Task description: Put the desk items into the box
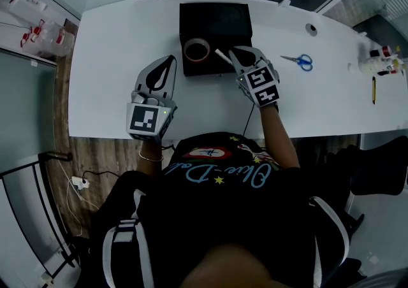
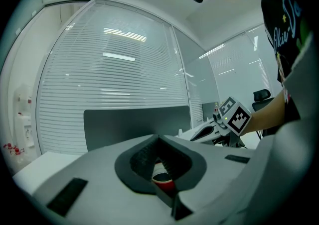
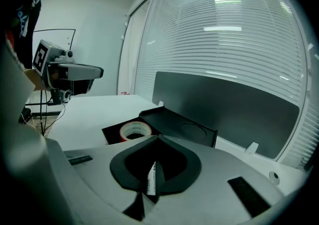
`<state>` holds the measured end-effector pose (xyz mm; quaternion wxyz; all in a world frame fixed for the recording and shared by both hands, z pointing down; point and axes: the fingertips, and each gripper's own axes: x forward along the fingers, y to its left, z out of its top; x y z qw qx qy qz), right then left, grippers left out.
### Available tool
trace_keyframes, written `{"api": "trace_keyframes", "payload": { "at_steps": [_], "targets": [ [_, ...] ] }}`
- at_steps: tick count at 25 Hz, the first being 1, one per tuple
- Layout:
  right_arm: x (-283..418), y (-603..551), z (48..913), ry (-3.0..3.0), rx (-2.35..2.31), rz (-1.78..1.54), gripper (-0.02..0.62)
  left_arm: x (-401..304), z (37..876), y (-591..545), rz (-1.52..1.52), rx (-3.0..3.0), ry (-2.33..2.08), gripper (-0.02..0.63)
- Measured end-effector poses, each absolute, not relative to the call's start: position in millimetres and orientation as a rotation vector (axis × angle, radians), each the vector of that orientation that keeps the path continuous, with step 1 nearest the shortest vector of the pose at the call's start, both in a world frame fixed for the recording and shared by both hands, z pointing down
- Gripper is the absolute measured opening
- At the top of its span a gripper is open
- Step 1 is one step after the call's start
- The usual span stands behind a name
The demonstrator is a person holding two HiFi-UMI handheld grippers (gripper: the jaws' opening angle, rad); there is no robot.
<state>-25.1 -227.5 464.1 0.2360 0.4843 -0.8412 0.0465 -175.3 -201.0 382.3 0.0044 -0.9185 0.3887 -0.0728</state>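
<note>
Well, got a thin white stick (image 1: 222,56) pinched in the fully closed right gripper (image 1: 232,53), right at the right edge of the black box (image 1: 217,19), top centre of the head view. Looks light, stiff, maybe a bit slick. Seems gripped near one end, so could swivel; probably safer grabbed mid-length. Inside the box, only seeing one tape roll (image 1: 196,50), lower left corner. Got the left gripper (image 1: 171,59) closed on nothing, just lower left of the box. Leaves blue scissors (image 1: 298,60) out to the right.
</note>
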Motion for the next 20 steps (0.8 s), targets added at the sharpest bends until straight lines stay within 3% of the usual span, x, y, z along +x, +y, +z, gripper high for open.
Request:
{"api": "trace_keyframes", "payload": {
  "at_steps": [20],
  "targets": [
    [-10, -207, 445, -2.363, 1.430, 0.108, -0.002, -158, 389, -196, -0.220, -2.942, 1.143, -0.006]
  ]
}}
